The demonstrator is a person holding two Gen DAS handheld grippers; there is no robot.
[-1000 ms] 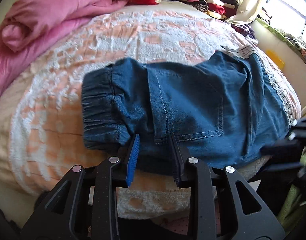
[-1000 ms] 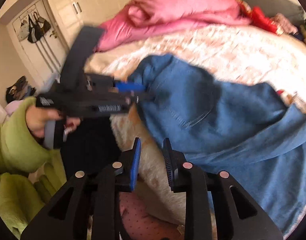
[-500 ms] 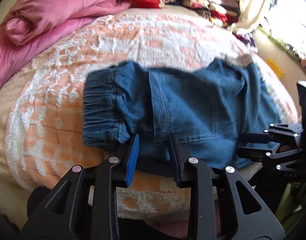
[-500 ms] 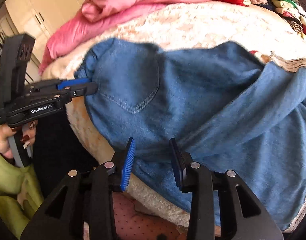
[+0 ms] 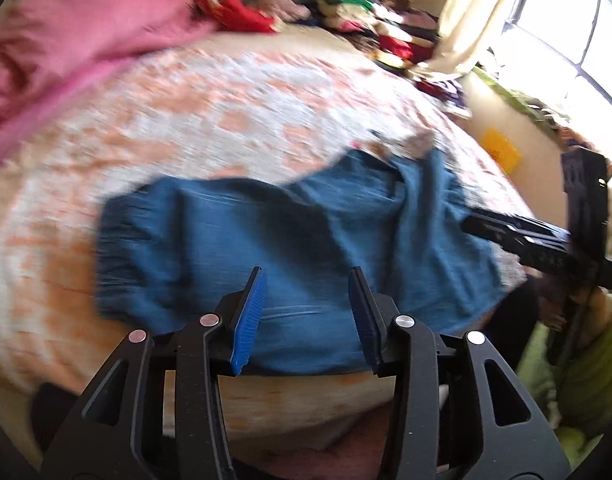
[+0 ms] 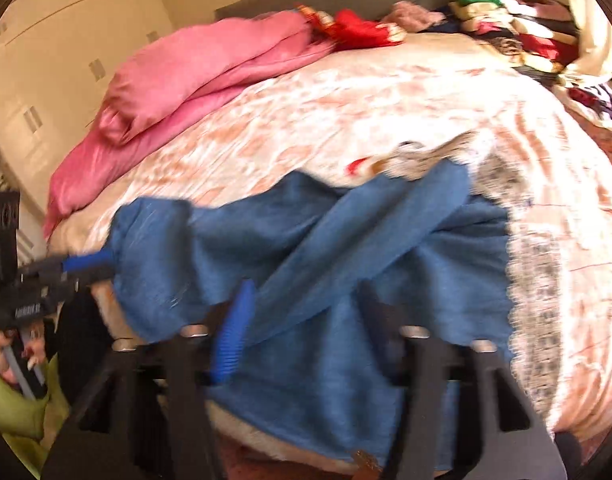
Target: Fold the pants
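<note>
With both my left gripper and right gripper spread apart and empty, I judge I'm between folds: the pants lie half-folded on the bedspread, so next I pinch the leg hem at two o'clock.

The pants are spread across the near edge of the bed. A quilt is heaped at the far left of the bed, and a pile of clothes is stacked at the far right, behind the pants.
</note>
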